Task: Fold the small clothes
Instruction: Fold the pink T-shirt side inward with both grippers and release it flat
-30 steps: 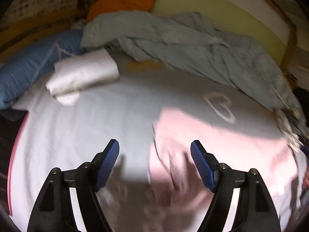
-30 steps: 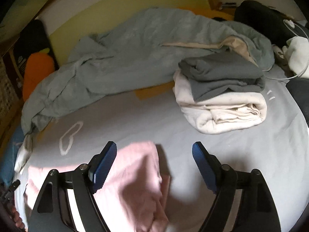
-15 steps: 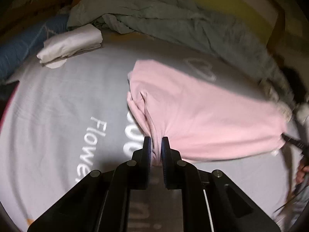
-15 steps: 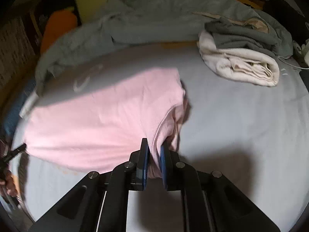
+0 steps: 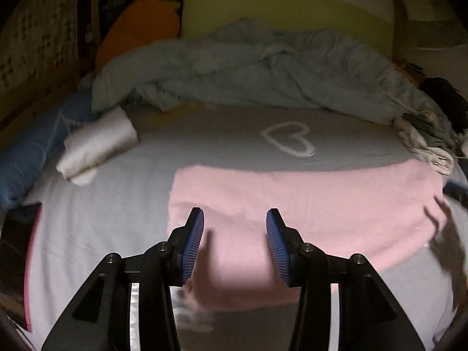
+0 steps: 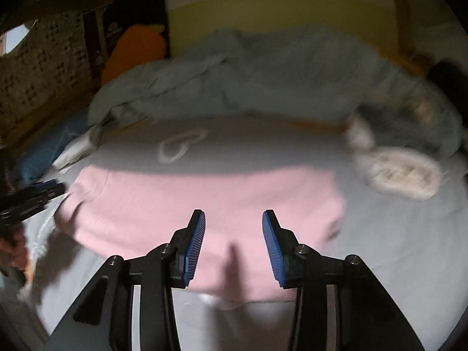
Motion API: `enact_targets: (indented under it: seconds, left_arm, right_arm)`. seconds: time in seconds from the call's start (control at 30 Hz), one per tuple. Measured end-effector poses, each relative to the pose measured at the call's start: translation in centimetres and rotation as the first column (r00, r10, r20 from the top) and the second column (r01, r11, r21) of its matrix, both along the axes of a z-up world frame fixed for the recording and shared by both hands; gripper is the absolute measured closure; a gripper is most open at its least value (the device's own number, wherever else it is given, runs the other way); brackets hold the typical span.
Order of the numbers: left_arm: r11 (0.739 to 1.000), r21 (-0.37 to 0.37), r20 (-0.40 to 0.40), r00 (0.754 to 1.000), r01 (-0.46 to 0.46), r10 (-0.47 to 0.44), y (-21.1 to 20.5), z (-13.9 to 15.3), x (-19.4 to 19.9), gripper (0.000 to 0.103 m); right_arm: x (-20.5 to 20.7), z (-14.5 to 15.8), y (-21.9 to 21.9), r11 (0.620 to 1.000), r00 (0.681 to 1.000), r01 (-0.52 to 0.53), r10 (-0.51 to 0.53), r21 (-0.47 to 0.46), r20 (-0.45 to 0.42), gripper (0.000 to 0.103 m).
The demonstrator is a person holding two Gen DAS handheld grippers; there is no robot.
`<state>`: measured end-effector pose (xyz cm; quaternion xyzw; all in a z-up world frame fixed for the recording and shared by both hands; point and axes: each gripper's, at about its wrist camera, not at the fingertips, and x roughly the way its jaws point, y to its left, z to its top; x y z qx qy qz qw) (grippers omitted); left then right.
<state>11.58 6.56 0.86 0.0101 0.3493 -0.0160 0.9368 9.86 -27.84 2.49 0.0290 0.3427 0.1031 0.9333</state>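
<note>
A pink garment (image 5: 307, 204) lies spread flat as a wide band on the grey bed sheet (image 5: 102, 204); it also shows in the right wrist view (image 6: 204, 193). My left gripper (image 5: 234, 234) is open and empty, hovering over the garment's near left part. My right gripper (image 6: 232, 234) is open and empty over the garment's near right part. The left gripper's tip shows at the left edge of the right wrist view (image 6: 32, 196).
A crumpled grey-blue duvet (image 5: 263, 73) lies across the back. A folded white cloth (image 5: 99, 143) sits at the left. A folded stack of grey and cream clothes (image 6: 400, 172) sits at the right. An orange cushion (image 5: 137, 35) and a blue pillow (image 5: 32, 152) lie at the far left.
Half a second ago both grippers were shut on the pink garment's ends. Now both have let go and opened, and the garment lies flat on the sheet.
</note>
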Motion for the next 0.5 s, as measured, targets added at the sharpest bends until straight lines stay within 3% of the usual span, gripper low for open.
enact_targets:
  seconds: [0.1, 0.13, 0.27, 0.37, 0.5]
  left_arm:
    - [0.999, -0.044, -0.062, 0.998, 0.023, -0.025, -0.3, -3.0, -0.5, 0.059]
    - [0.999, -0.025, -0.064, 0.997, 0.03, -0.032, -0.5, -3.9, -0.8, 0.059]
    - [0.997, 0.076, -0.026, 0.999, 0.035, -0.033, -1.9, -4.4, -1.8, 0.061]
    - [0.996, 0.012, 0.05, 0.995, 0.083, -0.084, -2.7, -2.9, -2.7, 0.061]
    - [0.978, -0.025, 0.074, 0.976, 0.208, -0.206, -5.5, -1.8, -3.3, 0.06]
  right_arm:
    - [-0.1, -3.9, 0.8, 0.998, 0.993, -0.031, 0.025, -0.047, -0.114, 0.061]
    - [-0.2, -4.8, 0.9, 0.996, 0.99, -0.038, 0.027, -0.078, -0.137, 0.061]
    - [-0.9, -5.1, 1.4, 0.989, 0.993, -0.051, 0.035, -0.138, -0.11, 0.061]
    - [-1.6, -3.6, 1.3, 0.999, 0.997, -0.031, 0.029, -0.036, -0.065, 0.061]
    - [-1.7, -2.5, 4.3, 0.992, 0.995, -0.098, 0.098, -0.084, 0.0, 0.061]
